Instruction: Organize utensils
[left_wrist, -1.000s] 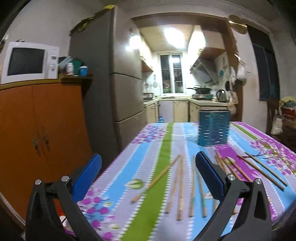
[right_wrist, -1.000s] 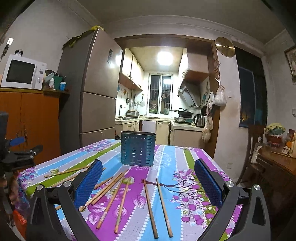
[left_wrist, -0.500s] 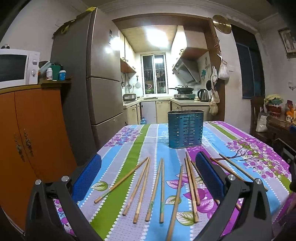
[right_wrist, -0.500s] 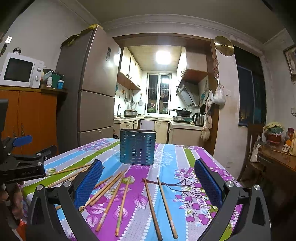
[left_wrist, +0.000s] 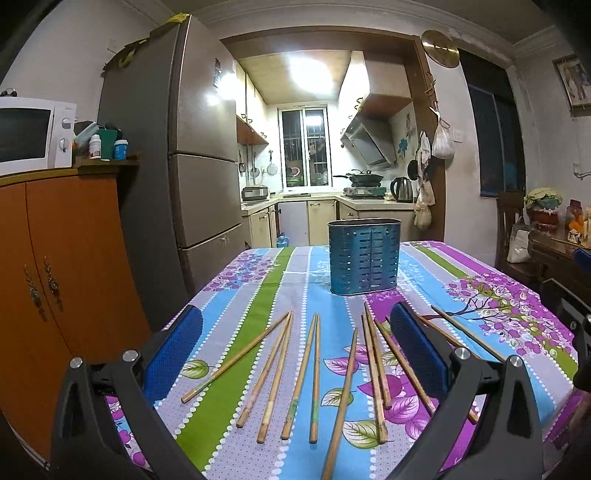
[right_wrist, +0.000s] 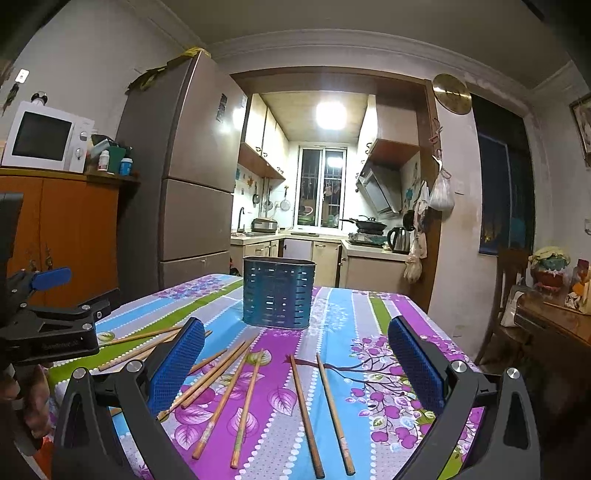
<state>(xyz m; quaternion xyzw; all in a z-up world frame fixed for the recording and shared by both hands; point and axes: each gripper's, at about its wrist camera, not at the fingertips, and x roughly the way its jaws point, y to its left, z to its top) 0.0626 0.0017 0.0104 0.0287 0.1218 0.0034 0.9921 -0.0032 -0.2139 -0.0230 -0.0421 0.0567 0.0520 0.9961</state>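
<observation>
Several wooden chopsticks (left_wrist: 315, 373) lie spread on the striped floral tablecloth (left_wrist: 258, 306); they also show in the right wrist view (right_wrist: 303, 406). A blue slotted utensil holder (left_wrist: 364, 256) stands upright behind them, also in the right wrist view (right_wrist: 279, 293). My left gripper (left_wrist: 295, 350) is open and empty above the near chopsticks. My right gripper (right_wrist: 295, 360) is open and empty above the chopsticks at the table's right part. The left gripper's body shows at the left of the right wrist view (right_wrist: 48, 332).
An orange cabinet (left_wrist: 66, 280) with a microwave (left_wrist: 33, 134) and a tall fridge (left_wrist: 188, 166) stand left of the table. A chair (right_wrist: 506, 295) and a wooden sideboard (right_wrist: 554, 328) stand to the right. The kitchen lies behind.
My left gripper has swung right from the table's left edge and now faces the chopsticks and holder squarely. My right gripper has shifted slightly. Both stay open.
</observation>
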